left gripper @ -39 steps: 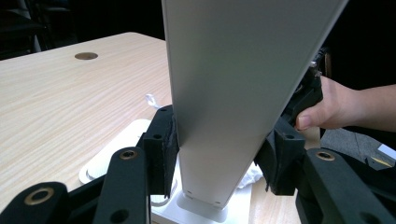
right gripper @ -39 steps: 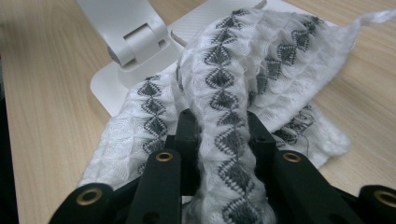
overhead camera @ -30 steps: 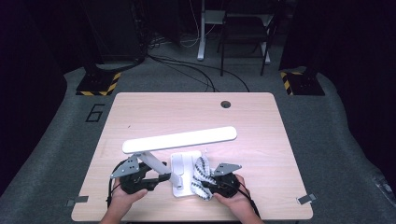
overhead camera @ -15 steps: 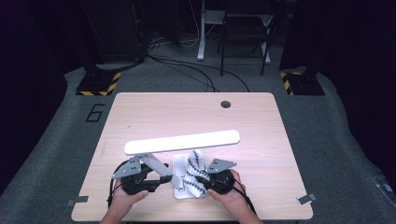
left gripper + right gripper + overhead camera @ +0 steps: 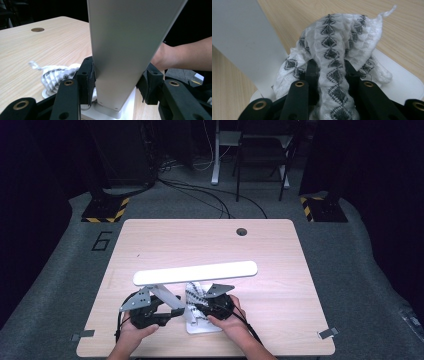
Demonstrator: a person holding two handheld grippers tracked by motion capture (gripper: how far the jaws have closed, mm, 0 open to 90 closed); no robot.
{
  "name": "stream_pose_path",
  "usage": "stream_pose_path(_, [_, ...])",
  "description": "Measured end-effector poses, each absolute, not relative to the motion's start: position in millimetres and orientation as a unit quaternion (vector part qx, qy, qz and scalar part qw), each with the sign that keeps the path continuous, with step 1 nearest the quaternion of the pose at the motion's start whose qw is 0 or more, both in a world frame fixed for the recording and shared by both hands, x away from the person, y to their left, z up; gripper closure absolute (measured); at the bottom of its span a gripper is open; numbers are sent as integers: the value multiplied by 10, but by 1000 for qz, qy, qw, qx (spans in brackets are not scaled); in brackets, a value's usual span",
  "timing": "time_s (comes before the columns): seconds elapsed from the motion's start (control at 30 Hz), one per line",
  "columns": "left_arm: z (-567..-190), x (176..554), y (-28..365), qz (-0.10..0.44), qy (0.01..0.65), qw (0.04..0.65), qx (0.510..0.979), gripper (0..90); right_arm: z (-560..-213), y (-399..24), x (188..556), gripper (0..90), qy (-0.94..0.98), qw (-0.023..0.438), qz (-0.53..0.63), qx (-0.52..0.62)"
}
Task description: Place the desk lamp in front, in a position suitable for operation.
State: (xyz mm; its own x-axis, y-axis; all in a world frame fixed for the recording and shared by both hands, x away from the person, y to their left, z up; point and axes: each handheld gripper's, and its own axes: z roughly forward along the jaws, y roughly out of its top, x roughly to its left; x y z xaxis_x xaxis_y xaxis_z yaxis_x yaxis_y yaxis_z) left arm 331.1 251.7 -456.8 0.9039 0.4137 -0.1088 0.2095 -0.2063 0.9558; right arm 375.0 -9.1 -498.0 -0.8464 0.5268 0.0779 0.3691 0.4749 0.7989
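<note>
A white desk lamp [image 5: 195,271] stands near the front edge of a wooden table [image 5: 280,255], its long head level above its base. The left claw [image 5: 167,315] pinches the lamp's slanted stem [image 5: 120,62]. The right claw [image 5: 197,307] is pressed together on a white cloth with black diamond patterning [image 5: 332,47], bunched over the lamp's base [image 5: 404,82].

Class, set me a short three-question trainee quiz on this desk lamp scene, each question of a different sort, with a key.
1. True or false: the left tool grips the lamp's upright arm.
2. What does the right tool hold? A a sponge; B a patterned cloth; C a cable.
3. Fill in: the cloth rests on the lamp's white ____.

Key: 1 true; 2 B; 3 base.
</note>
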Motion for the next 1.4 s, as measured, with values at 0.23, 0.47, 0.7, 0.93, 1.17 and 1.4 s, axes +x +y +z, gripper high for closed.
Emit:
stream_pose_path(0.23, [-4570,3311,2517,85,202,597,771,531,-5057,-46,3820,716,860,98,431,254])
stream_pose_path(0.47, [-4577,3310,2514,84,201,601,769,531,-5061,-72,3912,716,857,93,432,267])
stream_pose_path(0.7, [-4580,3310,2514,84,202,602,768,531,-5079,-115,4027,716,851,111,422,292])
stream_pose_path(0.93, [-4581,3311,2516,84,202,602,768,531,-4979,-73,4086,714,849,118,414,306])
stream_pose_path(1.17, [-4582,3312,2515,84,202,603,767,531,-4971,88,4013,714,857,87,427,275])
stream_pose_path(1.4, [-4581,3310,2514,84,201,602,768,532,-5032,135,4055,715,856,92,424,282])
